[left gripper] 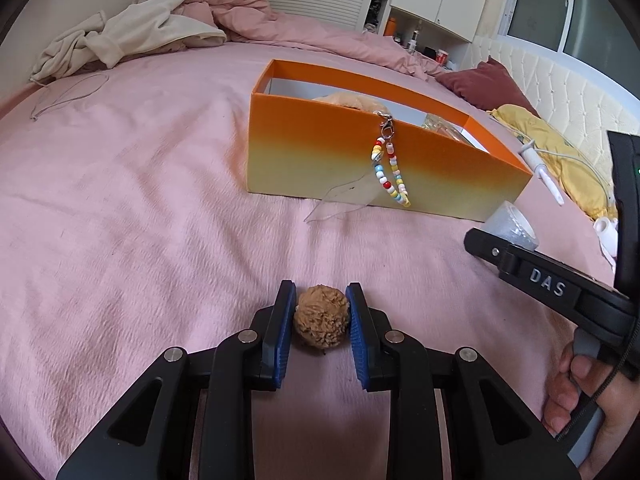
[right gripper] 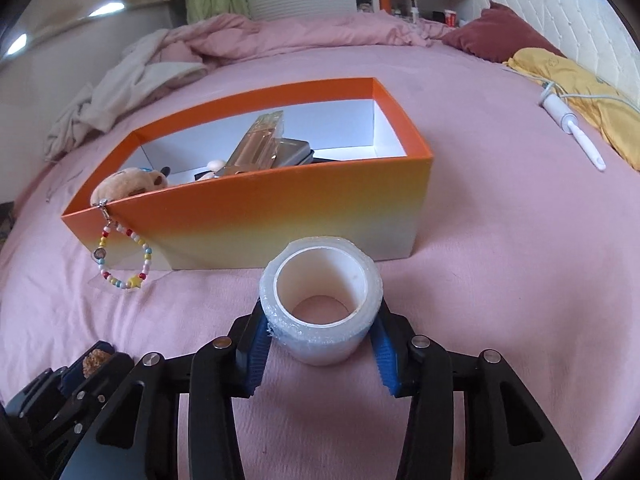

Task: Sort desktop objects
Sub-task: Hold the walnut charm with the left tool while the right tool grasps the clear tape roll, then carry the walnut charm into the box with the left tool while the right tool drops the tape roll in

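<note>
Tan pompom ball (left gripper: 320, 315) sits clamped between the blue pads of the left hand-held gripper (left gripper: 321, 322), just above the pink bed sheet (left gripper: 140, 220), near the bed's front edge. Roll of clear tape (right gripper: 320, 300) stands on end on the sheet in front of the box, between the blue pads of the right hand-held gripper (right gripper: 322, 350); both pads touch its sides, gripping it. Orange-to-yellow box (right gripper: 280, 220) lies open mid-bed, holding a plush toy (right gripper: 128, 184), a clear case and a dark tin. Beaded strap (right gripper: 120, 256) hangs over the box's front wall from a clasp. White wand with cord (right gripper: 572, 128) and yellow cloth (right gripper: 580, 92) lie toward the headboard edge. Beige garment (left gripper: 132, 36) crumpled at the far side.
</note>
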Demonstrator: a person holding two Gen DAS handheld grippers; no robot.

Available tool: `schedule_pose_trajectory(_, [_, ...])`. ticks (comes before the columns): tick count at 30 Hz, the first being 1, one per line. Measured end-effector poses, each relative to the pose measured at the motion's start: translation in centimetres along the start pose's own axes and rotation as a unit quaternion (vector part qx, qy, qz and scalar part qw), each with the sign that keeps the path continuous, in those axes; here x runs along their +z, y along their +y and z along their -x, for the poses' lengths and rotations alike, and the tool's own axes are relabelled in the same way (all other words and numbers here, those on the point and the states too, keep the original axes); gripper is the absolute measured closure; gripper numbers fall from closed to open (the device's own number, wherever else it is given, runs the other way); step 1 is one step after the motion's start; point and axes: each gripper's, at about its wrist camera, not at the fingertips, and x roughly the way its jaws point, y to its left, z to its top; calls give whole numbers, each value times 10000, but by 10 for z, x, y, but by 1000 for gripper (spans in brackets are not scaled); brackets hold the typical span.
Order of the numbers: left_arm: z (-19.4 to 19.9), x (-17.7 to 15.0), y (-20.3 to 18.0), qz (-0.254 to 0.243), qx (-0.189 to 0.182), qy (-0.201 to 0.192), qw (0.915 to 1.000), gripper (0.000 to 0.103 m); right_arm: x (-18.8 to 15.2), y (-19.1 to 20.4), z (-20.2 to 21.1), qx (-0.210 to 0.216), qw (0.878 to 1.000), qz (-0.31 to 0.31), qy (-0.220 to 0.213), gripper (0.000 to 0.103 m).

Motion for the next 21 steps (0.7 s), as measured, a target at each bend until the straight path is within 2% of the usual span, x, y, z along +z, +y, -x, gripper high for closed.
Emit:
schedule_pose_trajectory(5, [0, 0, 2, 1, -7, 5, 10000, 76, -29, -18, 22, 249, 9976, -623, -178, 59])
schedule_pose_trajectory(10, [0, -2, 4, -3, -4, 11, 10000, 76, -37, -1, 32, -15, 9993, -319, -213, 59])
schedule_pose_trajectory(14, [1, -2, 4, 6, -17, 25, 10000, 76, -36, -3, 28, 102, 9989, -420, -196, 59])
schedule_pose_trajectory(21, [3, -1, 10, 18, -33, 36, 10000, 76, -37, 0, 27, 49, 9991, -372, -182, 59])
